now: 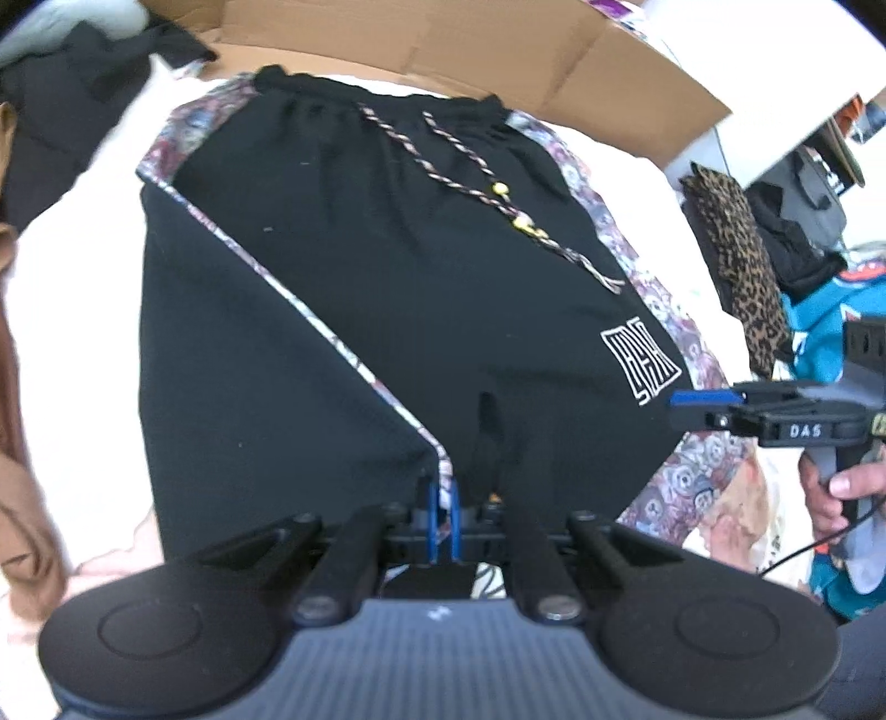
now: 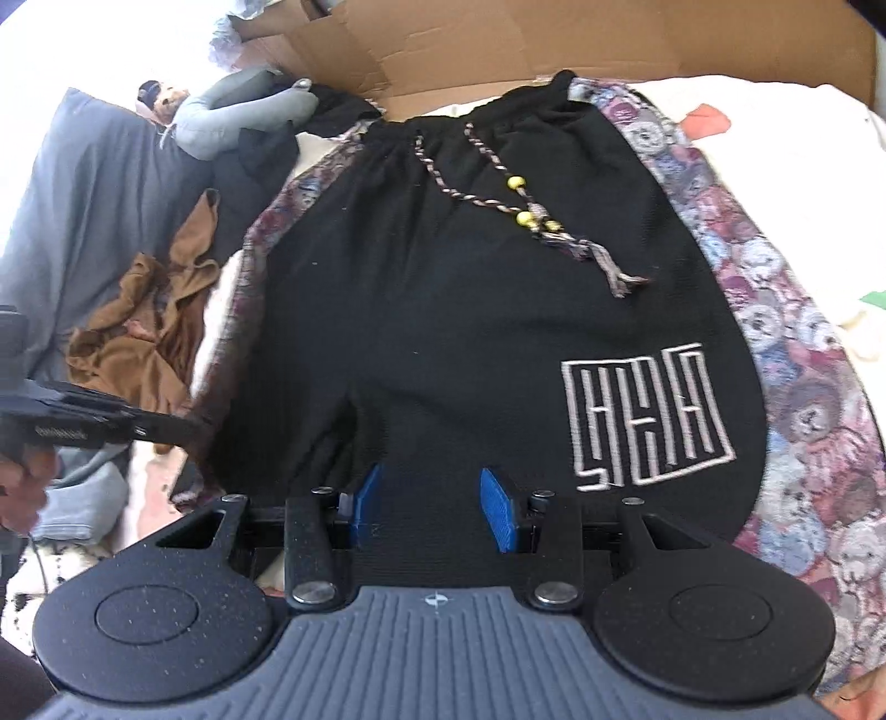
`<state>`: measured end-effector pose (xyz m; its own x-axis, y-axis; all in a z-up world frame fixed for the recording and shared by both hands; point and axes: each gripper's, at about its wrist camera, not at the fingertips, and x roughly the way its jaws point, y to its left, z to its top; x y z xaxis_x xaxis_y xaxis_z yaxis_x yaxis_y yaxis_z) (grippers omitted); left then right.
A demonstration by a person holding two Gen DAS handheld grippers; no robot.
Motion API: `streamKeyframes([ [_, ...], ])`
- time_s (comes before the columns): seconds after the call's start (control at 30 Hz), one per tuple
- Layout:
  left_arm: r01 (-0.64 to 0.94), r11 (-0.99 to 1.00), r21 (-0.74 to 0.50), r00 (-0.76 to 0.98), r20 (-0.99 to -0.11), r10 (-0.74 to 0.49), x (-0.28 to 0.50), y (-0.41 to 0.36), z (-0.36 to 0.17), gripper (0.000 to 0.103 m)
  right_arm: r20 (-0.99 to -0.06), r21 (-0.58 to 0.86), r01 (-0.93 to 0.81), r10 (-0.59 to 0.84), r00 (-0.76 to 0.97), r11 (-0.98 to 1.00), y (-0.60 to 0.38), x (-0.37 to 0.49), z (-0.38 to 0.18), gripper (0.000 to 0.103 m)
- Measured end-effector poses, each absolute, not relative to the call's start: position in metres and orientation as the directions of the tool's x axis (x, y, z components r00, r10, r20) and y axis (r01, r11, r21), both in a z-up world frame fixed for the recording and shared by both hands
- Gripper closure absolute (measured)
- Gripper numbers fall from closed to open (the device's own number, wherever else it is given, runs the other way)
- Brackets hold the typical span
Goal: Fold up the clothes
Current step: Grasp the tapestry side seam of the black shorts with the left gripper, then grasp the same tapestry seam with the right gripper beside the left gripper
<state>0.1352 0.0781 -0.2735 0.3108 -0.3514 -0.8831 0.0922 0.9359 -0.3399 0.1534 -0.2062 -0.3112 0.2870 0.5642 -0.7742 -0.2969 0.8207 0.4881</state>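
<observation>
Black shorts (image 1: 387,288) with floral side panels, a braided drawstring and a white logo lie flat on a white bed; they also fill the right wrist view (image 2: 443,332). Their left leg is folded over, showing a floral trimmed edge (image 1: 310,315). My left gripper (image 1: 442,498) is shut on the hem corner of that folded leg. My right gripper (image 2: 432,498) is open, its blue pads (image 2: 498,509) over the shorts' lower edge. It also shows from the side in the left wrist view (image 1: 703,404).
A flattened cardboard box (image 1: 443,50) lies behind the shorts. A brown garment (image 2: 144,332), dark clothes and a grey pillow (image 2: 83,221) sit left. A leopard-print cloth (image 1: 736,260) and a teal jersey (image 1: 819,327) are right.
</observation>
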Motion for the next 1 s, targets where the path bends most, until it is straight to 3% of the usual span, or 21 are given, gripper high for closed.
streamKeyframes([
  [0.5, 0.123, 0.962, -0.245, 0.306, -0.913, -0.272, 0.139, 0.011, -0.293, 0.099, -0.738, 0.568, -0.36, 0.652, 0.177, 0.74, -0.13, 0.189, -0.317, 0.056],
  [0.83, 0.199, 0.942, -0.27, 0.297, -0.899, -0.321, 0.136, -0.014, -0.294, 0.099, -0.751, 0.591, -0.333, 0.652, 0.105, 0.735, -0.113, 0.187, -0.333, 0.057],
  [0.9, 0.203, 0.939, -0.278, 0.299, -0.895, -0.33, 0.137, -0.016, -0.295, 0.099, -0.762, 0.587, -0.323, 0.641, 0.09, 0.742, -0.11, 0.186, -0.338, 0.06],
  [0.93, 0.205, 0.938, -0.281, 0.301, -0.893, -0.333, 0.137, -0.017, -0.294, 0.099, -0.768, 0.584, -0.319, 0.636, 0.082, 0.746, -0.109, 0.185, -0.341, 0.07],
  [1.0, 0.212, 0.935, -0.283, 0.296, -0.894, -0.337, 0.138, -0.02, -0.296, 0.099, -0.777, 0.579, -0.313, 0.626, 0.069, 0.753, -0.107, 0.183, -0.346, 0.072],
])
